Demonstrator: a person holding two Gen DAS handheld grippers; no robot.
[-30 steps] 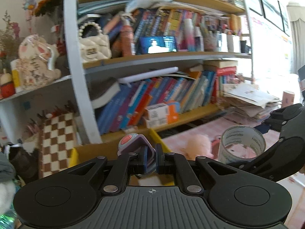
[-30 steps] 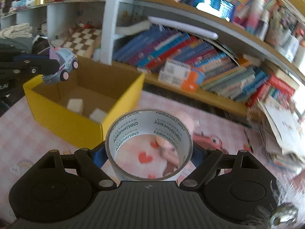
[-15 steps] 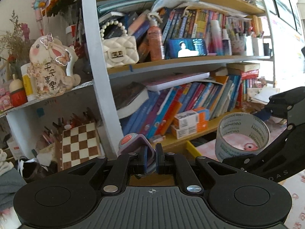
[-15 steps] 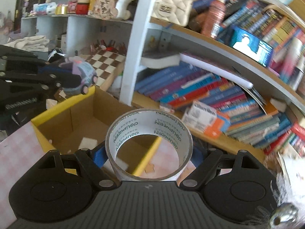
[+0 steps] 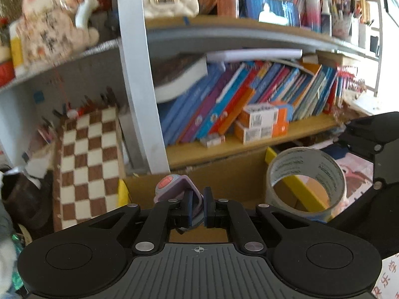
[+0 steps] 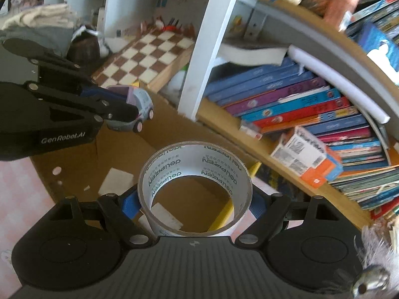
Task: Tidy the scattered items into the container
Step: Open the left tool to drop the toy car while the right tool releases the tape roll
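Right wrist view now looks down into the yellow-rimmed brown cardboard box [image 6: 159, 134], where half a second ago only its near corner showed below the roll; you have carried both tools forward over the opening. White scraps of paper [image 6: 116, 180] lie on the box floor.

Your right gripper [image 6: 194, 200] keeps its fingers spread wide around the clear roll of packing tape with a printed white core [image 6: 195, 167], pressing it from both sides. The roll stands on edge with its hole facing the camera, above the box interior near the yellow right-hand wall.

Your left gripper [image 5: 197, 205] has its fingers nearly closed, pinching the small lilac and grey toy car with pink wheels [image 6: 134, 111]. In the right wrist view the car hangs tilted, nose slightly down, over the far left part of the box. In the left wrist view its pink roof button [image 5: 165, 182] pokes up just left of the fingers [image 5: 187, 206].

Left wrist view has dropped and moved closer to the bookshelf [image 5: 249, 137] since the earlier frame: the brown-and-cream chessboard [image 5: 87, 162] looms larger, and the tape roll sits to your right, with the right tool's black frame behind it.
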